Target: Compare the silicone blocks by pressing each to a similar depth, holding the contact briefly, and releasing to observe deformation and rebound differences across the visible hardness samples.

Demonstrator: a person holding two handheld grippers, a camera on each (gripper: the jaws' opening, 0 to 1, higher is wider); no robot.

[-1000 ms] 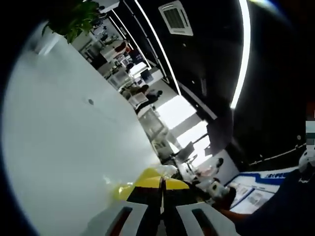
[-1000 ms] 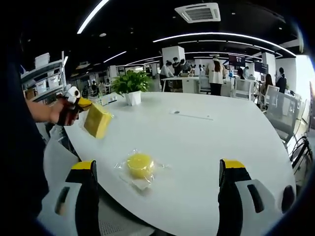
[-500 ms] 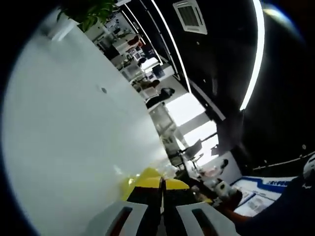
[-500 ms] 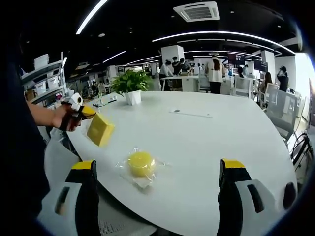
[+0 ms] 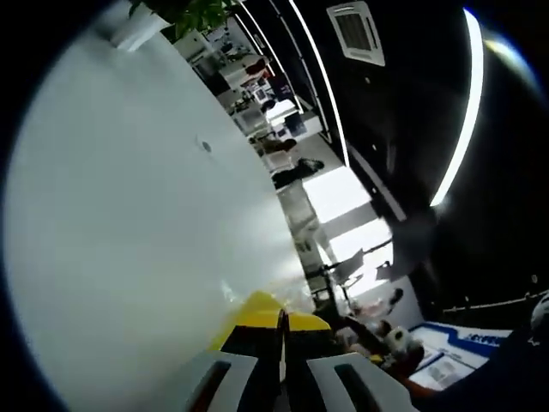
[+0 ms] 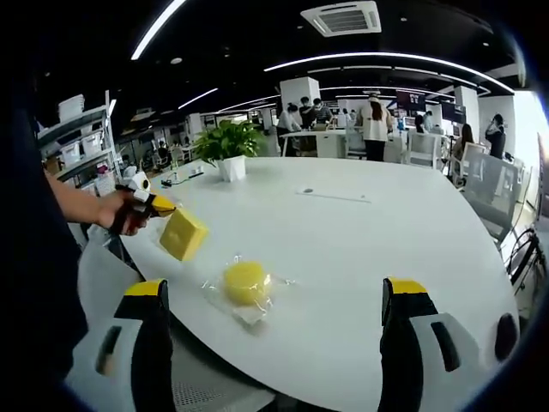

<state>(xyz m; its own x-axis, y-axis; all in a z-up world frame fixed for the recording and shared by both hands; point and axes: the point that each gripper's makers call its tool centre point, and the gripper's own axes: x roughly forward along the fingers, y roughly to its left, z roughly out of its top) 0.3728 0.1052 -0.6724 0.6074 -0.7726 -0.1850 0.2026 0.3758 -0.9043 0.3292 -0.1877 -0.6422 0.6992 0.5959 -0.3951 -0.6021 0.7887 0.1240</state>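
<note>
My left gripper [image 6: 163, 209] clenched a yellow block [image 6: 184, 234] just over the white table [image 6: 360, 249]; my right gripper [image 6: 273, 330] hung wide open before the bagged round block [image 6: 246, 282]. Behind stood a potted plant [image 6: 228, 148].

Right gripper view: the left gripper [image 6: 163, 209], closed on the square yellow block [image 6: 184, 234], is travelling toward five o'clock, lowering the block toward the white table [image 6: 360, 249] and nearing the round yellow block in its clear wrapper [image 6: 246, 282]. The square block is also rolling, its upper face turning more level.
</note>
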